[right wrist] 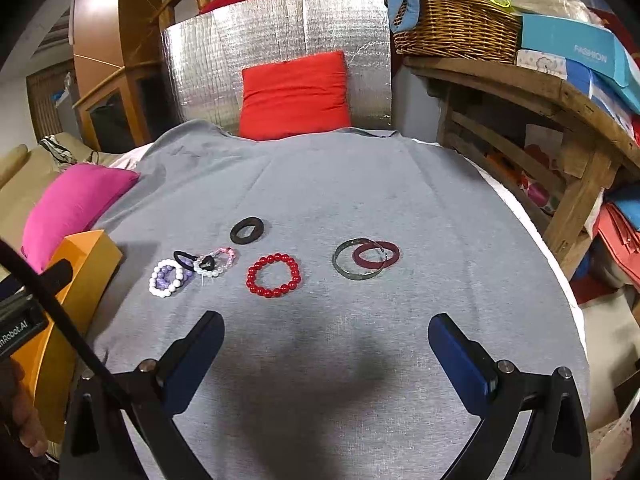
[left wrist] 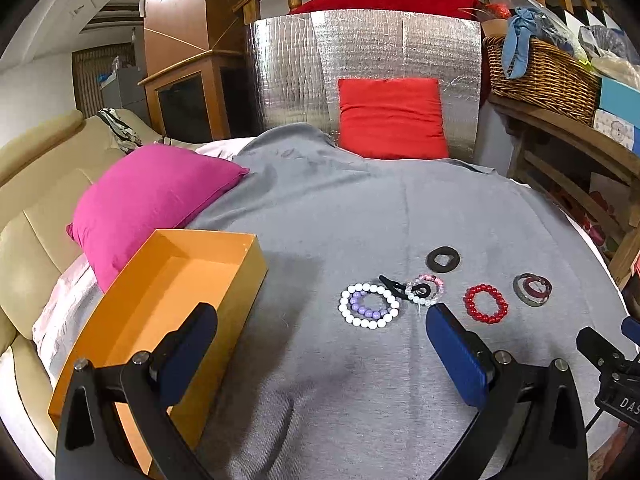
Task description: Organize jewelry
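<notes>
Jewelry lies on a grey cloth [left wrist: 340, 208]: a white bead bracelet [left wrist: 369, 305] around a purple one [left wrist: 366, 309], a black hair tie [left wrist: 394, 285], a pink and clear bead bracelet [left wrist: 426, 290], a black flat ring [left wrist: 442, 259], a red bead bracelet [left wrist: 485, 304] and two overlapping bangles [left wrist: 532, 289]. An empty orange box [left wrist: 160, 312] sits at the left. My left gripper [left wrist: 320, 336] is open, just short of the white bracelet. My right gripper [right wrist: 326, 340] is open, just short of the red bracelet [right wrist: 274, 275] and bangles [right wrist: 366, 258].
A magenta pillow [left wrist: 148, 200] lies behind the box, beside a beige sofa [left wrist: 28, 216]. A red pillow [left wrist: 394, 118] leans on a silver foil panel [left wrist: 292, 76] at the back. A wooden shelf [right wrist: 520, 92] with a wicker basket [right wrist: 456, 24] stands at the right.
</notes>
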`<state>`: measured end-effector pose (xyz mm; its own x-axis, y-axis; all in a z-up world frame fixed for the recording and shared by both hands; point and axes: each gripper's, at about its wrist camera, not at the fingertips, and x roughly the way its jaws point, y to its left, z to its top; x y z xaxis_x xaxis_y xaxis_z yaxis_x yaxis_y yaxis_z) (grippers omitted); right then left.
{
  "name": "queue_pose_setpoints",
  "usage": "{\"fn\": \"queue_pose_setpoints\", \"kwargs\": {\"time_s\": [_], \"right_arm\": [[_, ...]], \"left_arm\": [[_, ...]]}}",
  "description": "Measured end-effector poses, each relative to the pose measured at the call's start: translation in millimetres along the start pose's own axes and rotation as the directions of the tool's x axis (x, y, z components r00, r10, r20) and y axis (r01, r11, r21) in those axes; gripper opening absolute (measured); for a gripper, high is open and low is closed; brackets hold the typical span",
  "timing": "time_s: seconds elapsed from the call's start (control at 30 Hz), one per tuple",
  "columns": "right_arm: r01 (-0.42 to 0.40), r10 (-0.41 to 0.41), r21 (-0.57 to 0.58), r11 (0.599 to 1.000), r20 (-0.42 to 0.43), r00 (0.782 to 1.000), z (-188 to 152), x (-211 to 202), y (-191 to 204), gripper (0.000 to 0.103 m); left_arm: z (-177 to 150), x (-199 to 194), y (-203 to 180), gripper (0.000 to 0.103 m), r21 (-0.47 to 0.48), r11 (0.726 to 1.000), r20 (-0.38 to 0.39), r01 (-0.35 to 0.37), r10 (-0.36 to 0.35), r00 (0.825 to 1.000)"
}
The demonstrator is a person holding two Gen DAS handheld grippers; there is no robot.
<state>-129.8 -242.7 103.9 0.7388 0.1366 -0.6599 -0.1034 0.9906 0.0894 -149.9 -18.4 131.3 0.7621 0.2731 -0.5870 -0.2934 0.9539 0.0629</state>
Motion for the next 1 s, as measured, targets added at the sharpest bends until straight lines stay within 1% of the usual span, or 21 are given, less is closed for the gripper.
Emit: {"fn": "queue_pose_setpoints", "kwargs": {"time_s": [0.7,0.77,0.83,0.9,0.97,1.0], "right_arm": [[-0.043,0.044,0.017,0.999,-0.041,0.998,6,13,5,0.103],[-0.061,0.062,0.014,0.998,-0.059,0.996,7,19,6,0.103],[-0.083,0.083,0.007,0.997,-0.094,0.992,7,29,7,0.103],[-0.117,0.118,0.016,0.993,-0.144,0.983,7,46,8,0.103],[-0.145,0.148,0.03,0.989,-0.18,0.972,7,60,8,0.098],[-0.157,0.162,0.042,0.987,-0.199,0.966,7,68,9,0.094]], "left_arm": [[0,23,-2,0.103,0.017,1.0,-0.036,0.017,-0.016,0.999],[0,27,2,0.103,0.011,1.0,-0.046,0.02,-0.019,0.999],[-1,33,7,0.103,-0.001,1.0,-0.065,0.024,-0.025,0.998],[-2,42,15,0.103,-0.021,0.999,-0.088,0.03,-0.032,0.996],[-4,49,21,0.103,-0.036,0.999,-0.102,0.022,-0.025,0.994],[-4,52,24,0.103,-0.042,0.999,-0.107,0.015,-0.019,0.994]]}}
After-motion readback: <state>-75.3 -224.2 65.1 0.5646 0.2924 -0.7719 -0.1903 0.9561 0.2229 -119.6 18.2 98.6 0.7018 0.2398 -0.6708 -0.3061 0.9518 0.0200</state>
